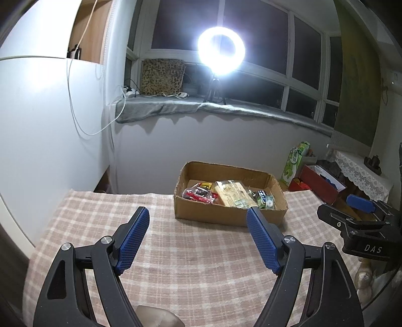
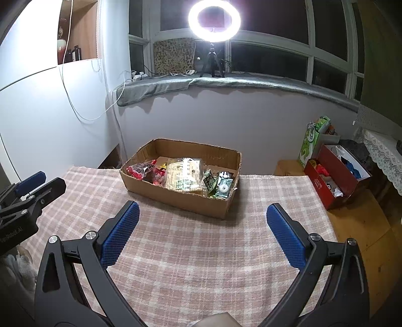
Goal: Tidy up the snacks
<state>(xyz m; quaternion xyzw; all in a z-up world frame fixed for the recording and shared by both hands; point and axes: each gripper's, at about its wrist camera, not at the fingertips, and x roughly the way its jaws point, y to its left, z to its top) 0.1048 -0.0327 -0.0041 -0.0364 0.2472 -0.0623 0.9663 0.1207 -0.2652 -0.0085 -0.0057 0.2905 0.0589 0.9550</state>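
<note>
A shallow cardboard box stands at the far side of the table with the checked cloth. Inside lie a red snack packet, a large yellowish clear-wrapped pack and small green packets. My left gripper is open and empty, hovering above the cloth before the box. My right gripper is open and empty, also short of the box. Each shows at the edge of the other's view: the right gripper, the left gripper.
A ring light on a tripod shines from the window sill. A red box and a green bag stand on the floor right of the table. White walls lie to the left.
</note>
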